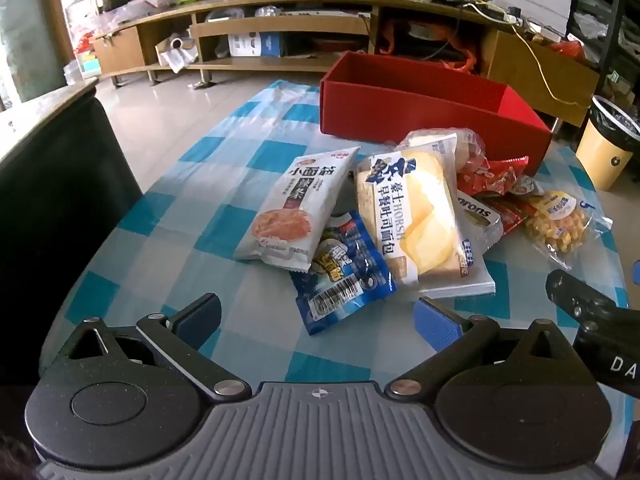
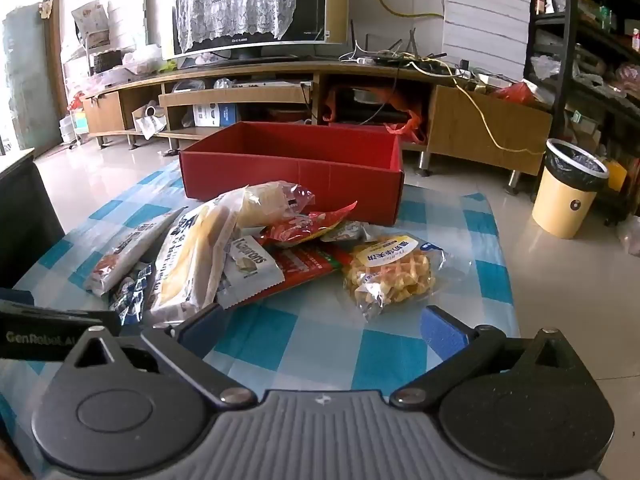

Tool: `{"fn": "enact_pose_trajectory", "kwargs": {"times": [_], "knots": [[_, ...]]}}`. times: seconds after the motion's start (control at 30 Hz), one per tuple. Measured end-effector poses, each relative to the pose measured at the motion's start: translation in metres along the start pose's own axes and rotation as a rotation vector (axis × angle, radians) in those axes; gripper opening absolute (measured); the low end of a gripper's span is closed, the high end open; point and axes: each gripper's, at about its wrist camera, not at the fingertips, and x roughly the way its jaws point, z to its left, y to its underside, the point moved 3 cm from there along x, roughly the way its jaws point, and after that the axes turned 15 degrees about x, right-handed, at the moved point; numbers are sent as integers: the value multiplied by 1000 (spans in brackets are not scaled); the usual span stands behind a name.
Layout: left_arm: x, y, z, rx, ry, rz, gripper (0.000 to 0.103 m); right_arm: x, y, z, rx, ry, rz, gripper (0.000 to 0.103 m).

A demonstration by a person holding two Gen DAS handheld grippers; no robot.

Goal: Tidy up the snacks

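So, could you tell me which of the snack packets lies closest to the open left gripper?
The blue packet with the barcode: its lower end lies just ahead of the left gripper, between its fingers. The white cracker packet and the toast bread packet lie farther back.

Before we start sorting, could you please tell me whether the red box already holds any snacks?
Cannot tell fully: the red box is open-topped with bare inner walls showing, but its floor is hidden; the snack pile lies outside it.
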Motion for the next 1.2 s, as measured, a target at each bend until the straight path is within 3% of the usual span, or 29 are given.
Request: {"fn": "enact_pose_trajectory", "kwargs": {"times": [1.2], "knots": [[10, 5, -3, 5, 10, 48, 103, 10, 6, 3, -21, 21, 46, 103]]}}
